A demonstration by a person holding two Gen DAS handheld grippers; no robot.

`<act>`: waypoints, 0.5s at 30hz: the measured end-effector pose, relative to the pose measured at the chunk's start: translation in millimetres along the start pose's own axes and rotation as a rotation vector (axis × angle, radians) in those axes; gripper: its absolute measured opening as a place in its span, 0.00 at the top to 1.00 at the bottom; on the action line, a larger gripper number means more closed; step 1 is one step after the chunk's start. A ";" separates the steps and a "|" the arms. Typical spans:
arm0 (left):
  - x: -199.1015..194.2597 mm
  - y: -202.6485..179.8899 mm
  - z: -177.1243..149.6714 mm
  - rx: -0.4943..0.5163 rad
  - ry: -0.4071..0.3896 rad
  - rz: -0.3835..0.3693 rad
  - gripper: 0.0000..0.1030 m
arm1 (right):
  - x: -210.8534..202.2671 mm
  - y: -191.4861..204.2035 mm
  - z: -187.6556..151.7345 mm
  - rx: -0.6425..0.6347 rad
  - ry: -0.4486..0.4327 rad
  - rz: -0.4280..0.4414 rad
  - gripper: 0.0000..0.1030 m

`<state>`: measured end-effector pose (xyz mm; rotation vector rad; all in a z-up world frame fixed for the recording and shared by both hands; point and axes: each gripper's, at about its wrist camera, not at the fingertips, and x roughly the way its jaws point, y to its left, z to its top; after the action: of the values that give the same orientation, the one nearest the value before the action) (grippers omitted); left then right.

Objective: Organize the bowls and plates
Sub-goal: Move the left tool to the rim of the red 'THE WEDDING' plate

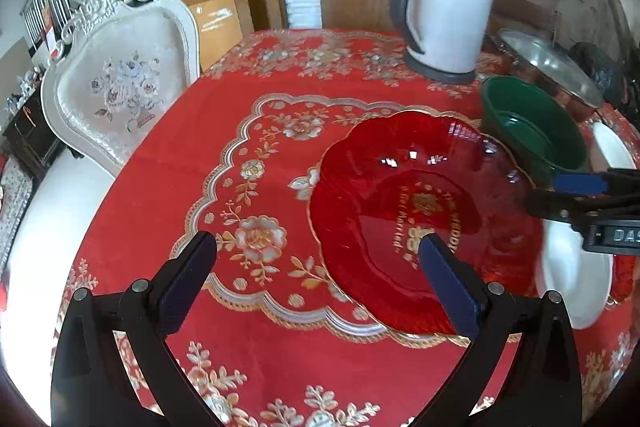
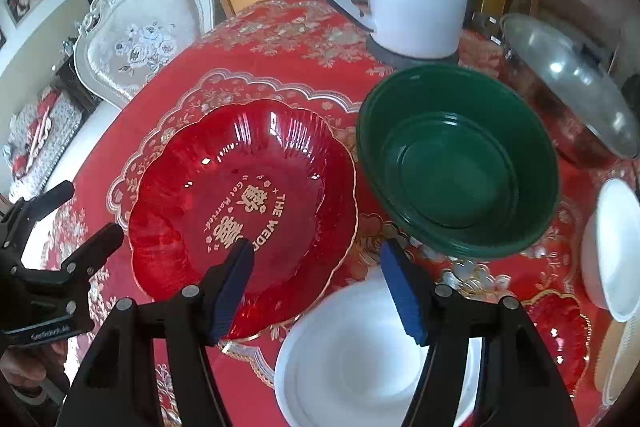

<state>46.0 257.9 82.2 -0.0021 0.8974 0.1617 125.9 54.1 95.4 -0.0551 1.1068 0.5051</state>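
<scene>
Hovering spread and empty, left gripper (image 1: 318,255) and right gripper (image 2: 318,263) precede a rim pinch on the red plate (image 2: 240,187), centre frame, judged next.

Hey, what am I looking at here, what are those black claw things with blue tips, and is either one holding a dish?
They are two hand-held grippers a person carries, each with a wide-angle camera looking along its fingers. One picture is from the left gripper, the other from the right gripper. Both hang above a table under a red flowered tablecloth. On it lie a red glass plate, a green bowl, a white bowl, a white kettle and a metal pot. Both grippers are open; neither holds anything.
</scene>
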 end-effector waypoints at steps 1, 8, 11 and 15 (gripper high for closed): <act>2.6 1.6 1.3 -0.005 0.006 -0.006 0.01 | 1.4 -1.8 1.7 0.015 0.011 0.014 0.36; 26.6 -2.7 8.4 0.011 0.055 -0.039 0.01 | 17.4 -6.8 12.2 0.043 0.057 0.030 0.36; 36.5 -8.7 9.3 0.027 0.082 -0.064 0.06 | 25.3 -7.5 13.4 0.046 0.070 0.027 0.38; 56.9 -14.5 8.7 0.036 0.149 -0.037 0.59 | 35.8 -10.0 14.9 0.055 0.093 0.045 0.56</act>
<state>89.6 252.1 42.4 0.0030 1.0485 0.1123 155.0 62.5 69.3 -0.0052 1.2147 0.5162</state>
